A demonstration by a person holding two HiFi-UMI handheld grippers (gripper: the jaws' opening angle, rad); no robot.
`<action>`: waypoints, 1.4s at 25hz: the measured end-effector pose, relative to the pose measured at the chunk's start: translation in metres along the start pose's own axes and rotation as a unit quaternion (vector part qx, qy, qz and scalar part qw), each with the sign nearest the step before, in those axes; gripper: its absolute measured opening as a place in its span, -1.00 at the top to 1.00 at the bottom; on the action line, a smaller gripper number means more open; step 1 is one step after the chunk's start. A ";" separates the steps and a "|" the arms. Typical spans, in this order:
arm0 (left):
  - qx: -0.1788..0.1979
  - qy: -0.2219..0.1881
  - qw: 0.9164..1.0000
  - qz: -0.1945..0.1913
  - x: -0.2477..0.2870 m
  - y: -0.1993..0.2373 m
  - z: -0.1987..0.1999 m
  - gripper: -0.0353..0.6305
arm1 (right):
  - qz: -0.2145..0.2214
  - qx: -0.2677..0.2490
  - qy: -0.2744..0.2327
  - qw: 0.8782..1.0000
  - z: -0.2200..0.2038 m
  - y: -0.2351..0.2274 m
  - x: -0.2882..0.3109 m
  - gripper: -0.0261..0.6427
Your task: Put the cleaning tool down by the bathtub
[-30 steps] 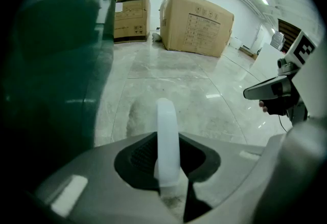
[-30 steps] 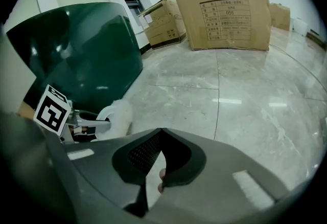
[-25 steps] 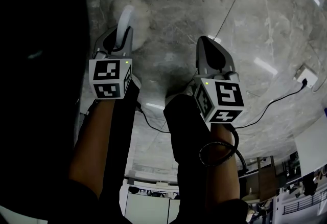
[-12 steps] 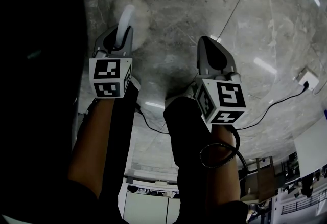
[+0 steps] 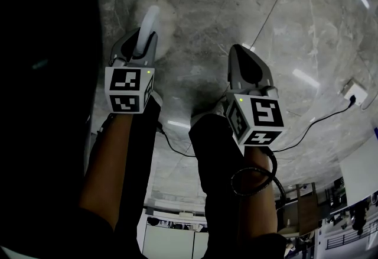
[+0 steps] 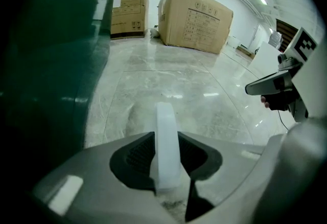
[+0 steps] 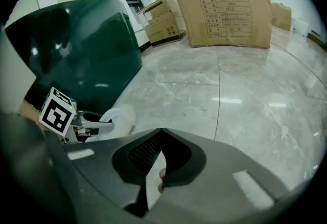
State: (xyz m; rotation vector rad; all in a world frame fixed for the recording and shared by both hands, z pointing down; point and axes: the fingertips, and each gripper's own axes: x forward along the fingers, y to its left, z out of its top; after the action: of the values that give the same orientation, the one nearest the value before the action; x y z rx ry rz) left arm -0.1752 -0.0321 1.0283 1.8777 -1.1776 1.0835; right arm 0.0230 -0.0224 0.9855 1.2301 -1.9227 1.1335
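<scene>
The cleaning tool is a white handle [image 5: 147, 22] with a pale fluffy head [image 5: 165, 21], held just above the grey marble floor. My left gripper [image 5: 140, 45] is shut on the handle [image 6: 166, 120], which sticks out forward between its jaws [image 6: 167, 138]. The dark green bathtub [image 6: 51, 64] stands close on the left, and its curved wall [image 7: 76, 54] rises behind the left gripper [image 7: 97, 127] and the fluffy head [image 7: 120, 115]. My right gripper [image 5: 243, 54] hovers to the right, shut with nothing in it [image 7: 161, 131].
Large cardboard boxes [image 6: 196, 13] [image 7: 227, 10] stand on the far floor. A white plug box [image 5: 354, 89] with a black cable lies at the right. The person's dark legs are below the grippers.
The left gripper with the tool has edged slightly right and forward. The right gripper has barely moved.
</scene>
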 end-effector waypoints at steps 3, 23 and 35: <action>0.002 -0.003 1.000 -0.003 -0.002 -0.002 0.002 0.47 | -0.002 0.001 -0.002 1.000 0.002 0.000 -0.003 0.88; 0.013 -0.042 0.999 -0.010 -0.071 -0.018 0.070 0.30 | -0.001 -0.017 -0.037 0.999 0.072 0.035 -0.067 0.88; 0.035 -0.075 0.997 -0.008 -0.133 -0.028 0.130 0.50 | -0.005 -0.035 -0.068 0.997 0.132 0.060 -0.121 0.88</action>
State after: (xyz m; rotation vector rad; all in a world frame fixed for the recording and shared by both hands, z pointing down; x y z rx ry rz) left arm -0.1436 -0.0825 0.8496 2.0483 -1.2199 1.0017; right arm 0.0132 -0.0763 0.8049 1.3080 -2.0357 0.9901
